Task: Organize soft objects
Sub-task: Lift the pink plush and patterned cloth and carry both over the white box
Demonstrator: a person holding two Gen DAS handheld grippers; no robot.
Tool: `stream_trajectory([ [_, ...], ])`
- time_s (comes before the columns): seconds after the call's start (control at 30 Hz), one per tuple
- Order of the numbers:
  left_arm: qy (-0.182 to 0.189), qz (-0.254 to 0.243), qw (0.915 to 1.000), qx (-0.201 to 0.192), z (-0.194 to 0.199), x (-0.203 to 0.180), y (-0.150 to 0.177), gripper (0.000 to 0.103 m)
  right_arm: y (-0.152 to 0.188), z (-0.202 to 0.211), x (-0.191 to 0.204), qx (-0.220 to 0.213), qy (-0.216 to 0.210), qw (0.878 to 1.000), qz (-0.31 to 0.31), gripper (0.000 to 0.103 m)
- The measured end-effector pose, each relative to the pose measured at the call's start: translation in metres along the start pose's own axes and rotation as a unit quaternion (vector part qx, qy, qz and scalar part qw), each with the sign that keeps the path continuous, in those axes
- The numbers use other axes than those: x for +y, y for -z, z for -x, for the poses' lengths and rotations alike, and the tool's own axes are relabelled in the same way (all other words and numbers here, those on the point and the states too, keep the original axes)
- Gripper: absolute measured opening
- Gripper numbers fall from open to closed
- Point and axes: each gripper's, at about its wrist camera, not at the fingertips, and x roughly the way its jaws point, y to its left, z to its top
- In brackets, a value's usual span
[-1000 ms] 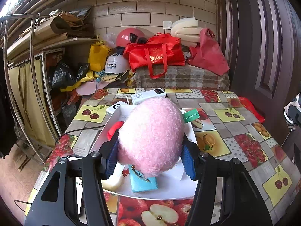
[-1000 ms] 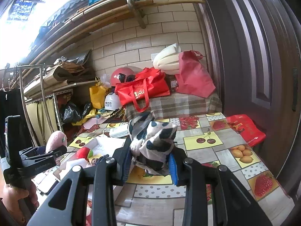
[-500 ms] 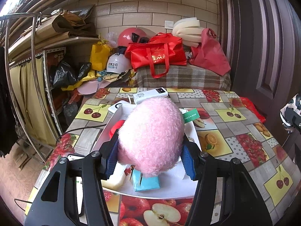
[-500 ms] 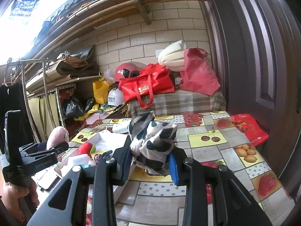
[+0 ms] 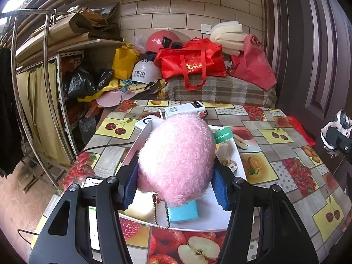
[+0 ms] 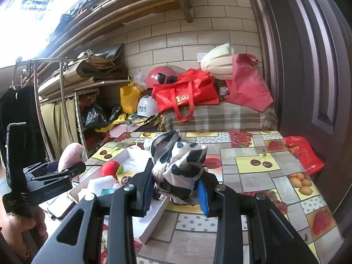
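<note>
My left gripper (image 5: pixel 175 189) is shut on a fluffy pink plush toy (image 5: pixel 178 158) with a green tag, held above a white tray (image 5: pixel 238 162); a bead chain hangs under it. The toy also shows in the right wrist view (image 6: pixel 71 156). My right gripper (image 6: pixel 176 189) is shut on a black-and-white spotted cloth (image 6: pixel 178 169), held above the tray's right edge (image 6: pixel 154 222). The cloth also shows at the right edge of the left wrist view (image 5: pixel 336 129). In the tray lie a red-and-green ball (image 6: pixel 111 168), a white foam block (image 6: pixel 99 183) and a blue pack (image 5: pixel 184 212).
The table has a fruit-pattern cloth (image 5: pixel 275 154). A white power bank (image 5: pixel 184 110) lies behind the tray, a phone (image 5: pixel 93 213) at its left. Red bags (image 5: pixel 193 61), helmets and a plaid-covered box stand at the back. A dark door (image 6: pixel 319 66) is on the right.
Both grippers have risen a little with their loads. The pink toy now sits higher over the tray and its bead chain hangs free.
</note>
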Motion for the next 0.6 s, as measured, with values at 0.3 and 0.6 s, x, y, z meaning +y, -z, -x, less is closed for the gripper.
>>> stream_trajectory([
  [0.3,-0.005,0.007,1.0,0.003,-0.003,0.007,0.002,0.058,-0.004,-0.014,0.008,0.008,-0.012,1.0,0.007,0.034],
  [0.6,-0.019,0.01,0.9998,0.005,-0.01,0.018,0.0,0.058,-0.007,-0.037,0.012,0.03,-0.033,0.999,-0.01,0.035],
])
